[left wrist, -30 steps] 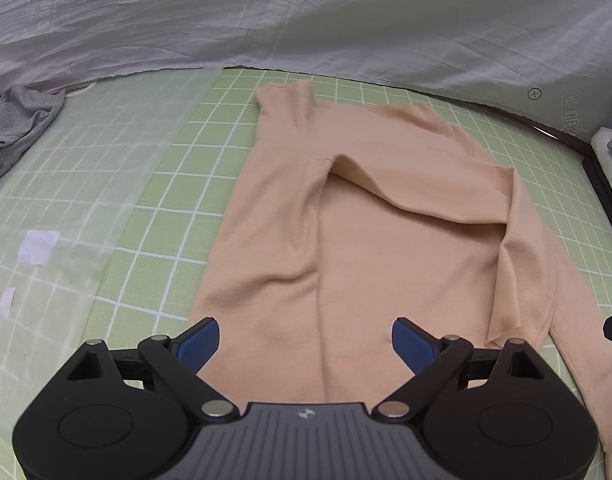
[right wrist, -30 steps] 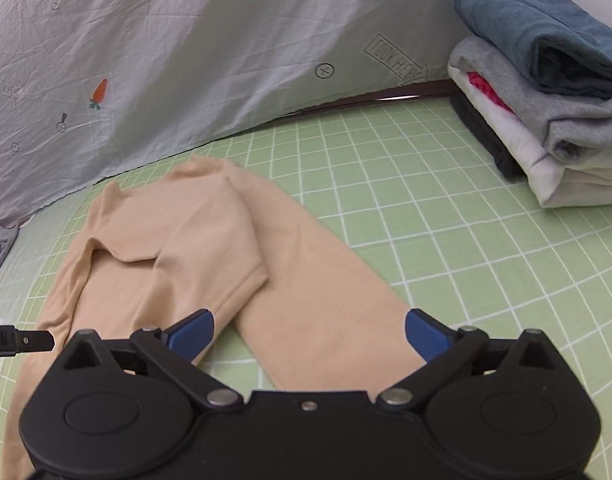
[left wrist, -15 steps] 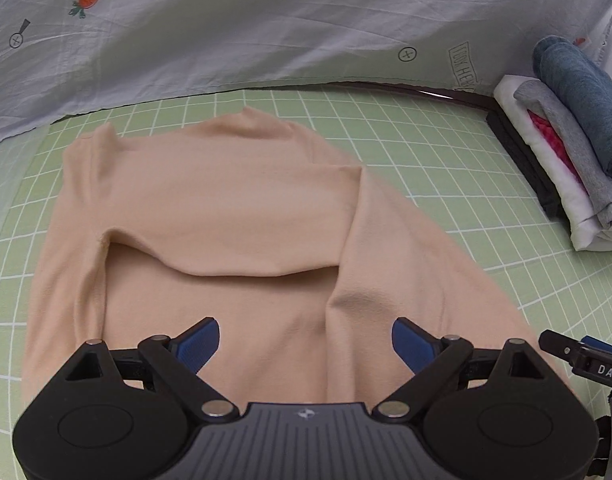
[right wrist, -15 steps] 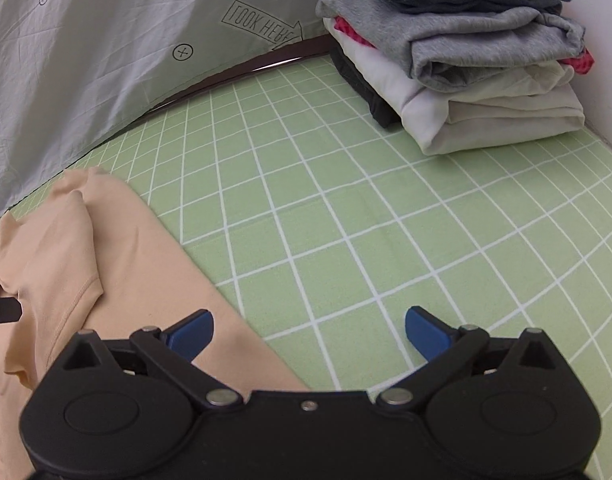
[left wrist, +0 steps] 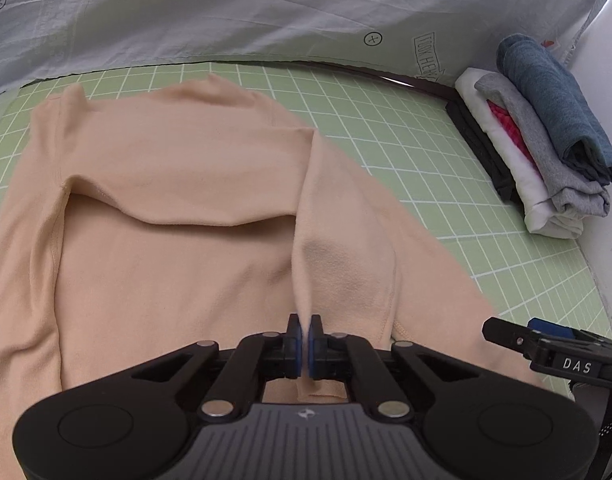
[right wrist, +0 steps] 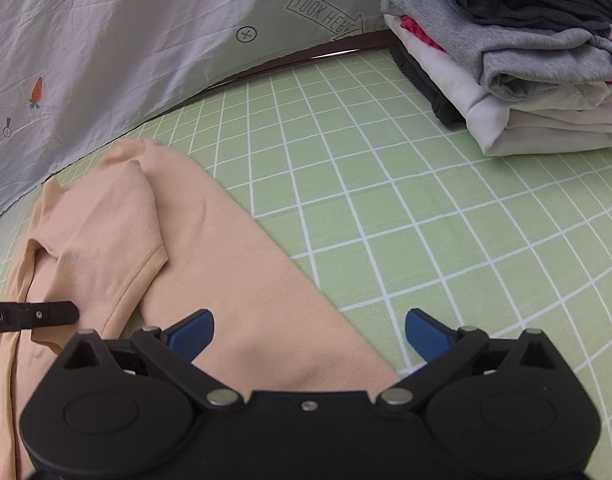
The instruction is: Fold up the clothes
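A peach long-sleeved top (left wrist: 178, 208) lies spread on the green grid mat (left wrist: 385, 128), one sleeve folded across its body. My left gripper (left wrist: 304, 342) is shut on a pinched ridge of the top's fabric near its near edge. In the right wrist view the same top (right wrist: 234, 264) reaches under my right gripper (right wrist: 309, 330), which stands open above the top's edge and the mat (right wrist: 425, 220). The left gripper's finger (right wrist: 46, 314) shows at the far left there. The right gripper's tip (left wrist: 517, 336) appears at the lower right of the left wrist view.
A stack of folded clothes (left wrist: 545, 152) in blue, grey, white and black sits at the mat's far right (right wrist: 517, 60). A grey printed sheet (left wrist: 266, 8) hangs behind the mat (right wrist: 126, 40).
My left gripper has gone from open to shut, pinching the top's fabric. The right gripper has swung back left over the top's edge and stays open.
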A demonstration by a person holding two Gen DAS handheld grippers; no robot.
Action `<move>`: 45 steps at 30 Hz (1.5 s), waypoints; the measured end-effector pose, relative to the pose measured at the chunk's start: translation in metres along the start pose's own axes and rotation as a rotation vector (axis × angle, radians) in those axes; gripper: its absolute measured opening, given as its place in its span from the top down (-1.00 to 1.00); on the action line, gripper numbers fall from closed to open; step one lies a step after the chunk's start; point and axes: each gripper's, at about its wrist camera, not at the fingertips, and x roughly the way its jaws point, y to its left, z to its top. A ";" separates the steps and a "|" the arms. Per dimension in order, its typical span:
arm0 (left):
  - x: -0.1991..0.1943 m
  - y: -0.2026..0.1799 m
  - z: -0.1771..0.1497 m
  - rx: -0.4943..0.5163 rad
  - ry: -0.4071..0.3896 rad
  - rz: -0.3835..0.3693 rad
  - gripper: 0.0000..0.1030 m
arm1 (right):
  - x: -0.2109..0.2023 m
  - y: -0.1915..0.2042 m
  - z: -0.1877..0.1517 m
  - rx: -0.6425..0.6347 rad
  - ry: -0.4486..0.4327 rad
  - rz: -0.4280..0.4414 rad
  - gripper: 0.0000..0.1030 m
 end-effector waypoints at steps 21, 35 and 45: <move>-0.136 0.071 -0.081 -0.290 -0.133 -0.022 0.95 | -0.056 0.073 -0.058 -0.169 0.011 0.069 -1.00; -0.163 0.133 -0.128 -0.447 -0.084 0.035 0.95 | -0.068 0.114 -0.098 -0.227 0.070 0.054 -1.00; -0.141 0.151 -0.139 -0.422 0.038 0.099 0.92 | -0.069 0.133 -0.103 -0.254 0.078 0.020 -1.00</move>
